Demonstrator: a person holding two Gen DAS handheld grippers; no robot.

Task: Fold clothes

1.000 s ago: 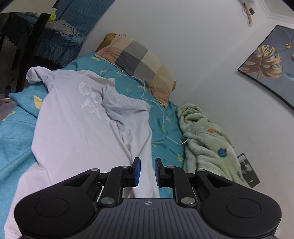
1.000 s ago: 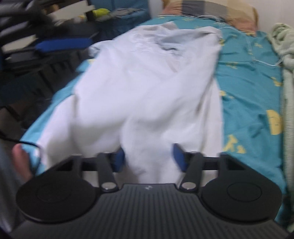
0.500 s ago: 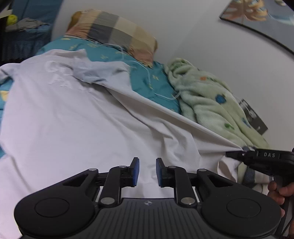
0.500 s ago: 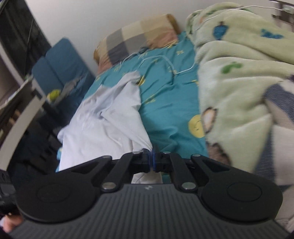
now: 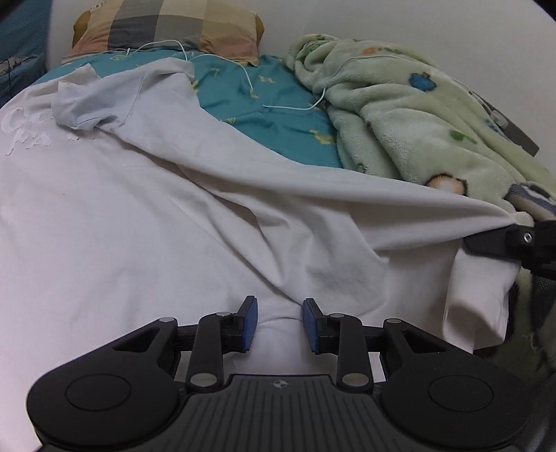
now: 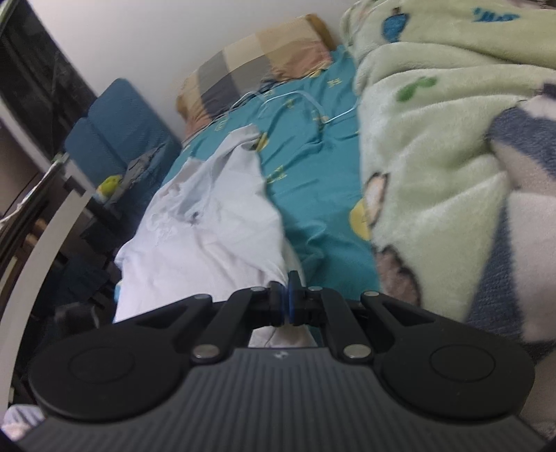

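Bed: we see a teal sheet (image 5: 278, 114) with yellow prints, the bed running away from us toward a white wall (image 5: 347, 17).
Pillow: a checked pillow (image 5: 166, 24) lies at the far end against the wall.
Blanket: a pale green fleece blanket (image 5: 399, 114) is heaped along the right side of the bed.
Cable: a thin white cable (image 5: 250, 83) trails from the pillow across the sheet to the blanket.
Room: in the right wrist view we see a blue chair (image 6: 118, 139) and dark furniture left of the bed.
Containers: we see none.
Shirt: the white shirt (image 5: 139, 215) is spread over the left and near part of the bed, a sleeve bunched at the far end, its near right corner drawn taut to the right.
Right gripper: our right gripper (image 6: 287, 300) has its pads together, clamped on the shirt's edge; from the left wrist view it shows at the right border (image 5: 521, 240), with cloth pulled tight into it.
Left gripper: our left gripper (image 5: 279, 321) has its jaws opening, a fold of shirt lying between the pads, which do not press on it.
Change: since a second ago our left gripper has dropped close over the shirt, and our right gripper has closed on the hem and carried it toward the blanket.
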